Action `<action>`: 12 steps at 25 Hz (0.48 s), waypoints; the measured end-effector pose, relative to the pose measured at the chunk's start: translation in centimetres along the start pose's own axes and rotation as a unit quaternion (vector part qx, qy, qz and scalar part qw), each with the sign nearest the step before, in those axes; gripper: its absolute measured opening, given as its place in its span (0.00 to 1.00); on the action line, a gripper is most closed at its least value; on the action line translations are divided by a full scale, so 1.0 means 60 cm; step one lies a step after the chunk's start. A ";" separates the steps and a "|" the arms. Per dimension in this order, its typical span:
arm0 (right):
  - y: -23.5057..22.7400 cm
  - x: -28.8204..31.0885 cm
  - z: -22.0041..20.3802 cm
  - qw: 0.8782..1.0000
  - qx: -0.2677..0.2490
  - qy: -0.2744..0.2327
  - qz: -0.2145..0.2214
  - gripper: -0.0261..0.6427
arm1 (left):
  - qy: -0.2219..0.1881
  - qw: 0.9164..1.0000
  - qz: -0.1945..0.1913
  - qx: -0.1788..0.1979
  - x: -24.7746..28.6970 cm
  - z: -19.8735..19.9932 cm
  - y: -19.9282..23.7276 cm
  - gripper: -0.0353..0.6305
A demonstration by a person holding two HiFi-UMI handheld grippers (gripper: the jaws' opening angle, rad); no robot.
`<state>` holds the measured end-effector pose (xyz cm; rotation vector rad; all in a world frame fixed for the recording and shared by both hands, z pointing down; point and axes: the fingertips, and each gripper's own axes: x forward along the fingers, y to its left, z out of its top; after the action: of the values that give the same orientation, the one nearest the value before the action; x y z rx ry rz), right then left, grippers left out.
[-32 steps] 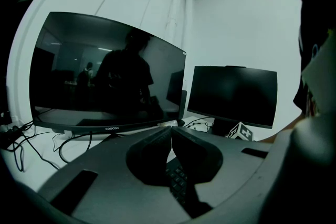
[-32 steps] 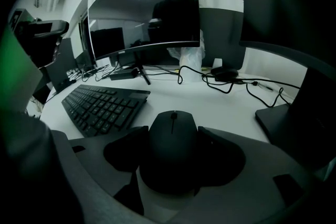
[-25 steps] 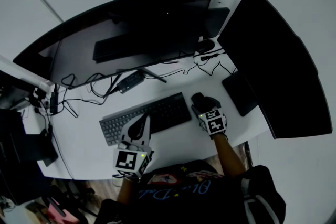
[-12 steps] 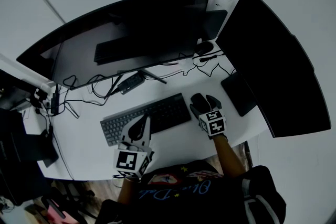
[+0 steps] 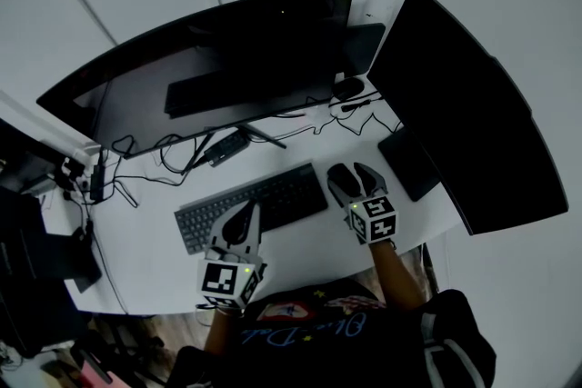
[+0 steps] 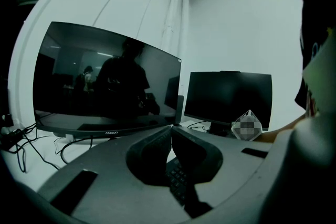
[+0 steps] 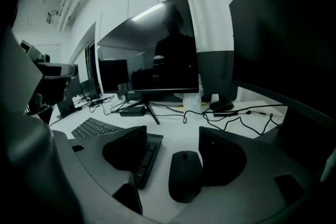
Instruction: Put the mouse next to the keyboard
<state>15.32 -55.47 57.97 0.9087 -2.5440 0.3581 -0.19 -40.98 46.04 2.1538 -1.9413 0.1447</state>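
Observation:
The black mouse (image 5: 342,182) lies flat on the white desk (image 5: 300,241), just right of the dark keyboard (image 5: 255,203). My right gripper (image 5: 356,184) stands open around it. In the right gripper view the mouse (image 7: 185,174) rests between the spread jaws of that gripper (image 7: 173,150); it sits close to the right pad, and a gap shows on its left side. The keyboard's end (image 7: 148,153) runs past the left jaw. My left gripper (image 5: 245,212) hovers over the keyboard's front, its jaws shut with nothing between them (image 6: 170,131).
A wide curved monitor (image 5: 209,59) stands behind the keyboard, and a second dark screen (image 5: 464,104) stands at the right. A black flat pad (image 5: 411,161) lies right of the mouse. Cables (image 5: 173,154) and an adapter (image 5: 227,144) lie under the monitor. The desk's front edge is near.
My right gripper has drawn back a little toward the person and its jaws have spread. The mouse now shows apart from the pads on the desk. The left gripper has stayed put.

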 end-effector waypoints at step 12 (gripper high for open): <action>0.031 -0.085 0.116 0.992 -0.003 -0.124 -0.008 0.10 | -0.005 1.000 0.002 0.011 -0.026 0.007 -0.011 0.06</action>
<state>15.63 -53.89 49.28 1.0271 -2.7581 0.2461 0.23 -39.51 45.20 2.1684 -1.9572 0.1565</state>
